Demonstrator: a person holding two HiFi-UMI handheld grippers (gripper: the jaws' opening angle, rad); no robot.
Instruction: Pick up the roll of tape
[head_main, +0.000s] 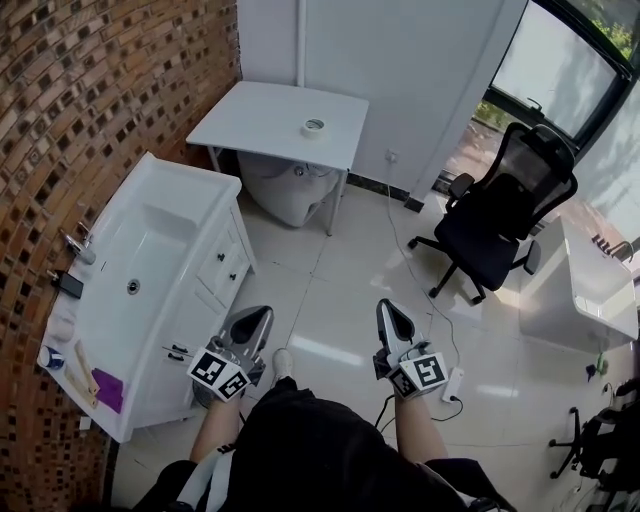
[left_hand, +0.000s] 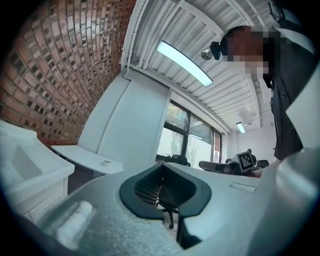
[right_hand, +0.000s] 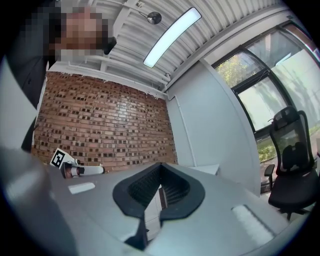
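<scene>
Left gripper (head_main: 258, 320) and right gripper (head_main: 392, 312) jaws were pressed together, empty, dark ribbed pads. Small round roll of tape (head_main: 313, 127) sat on flat white bench (head_main: 250, 120), well apart. Glossy tiled floor (head_main: 340, 290), rough brick wall (head_main: 90, 90), white sink cabinet (head_main: 200, 190), black mesh chair (head_main: 500, 215).

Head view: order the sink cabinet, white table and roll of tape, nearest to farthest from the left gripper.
1. Sink cabinet, close beside the left gripper, on its left.
2. White table, ahead against the far wall.
3. Roll of tape, set back on that table's right part.
</scene>
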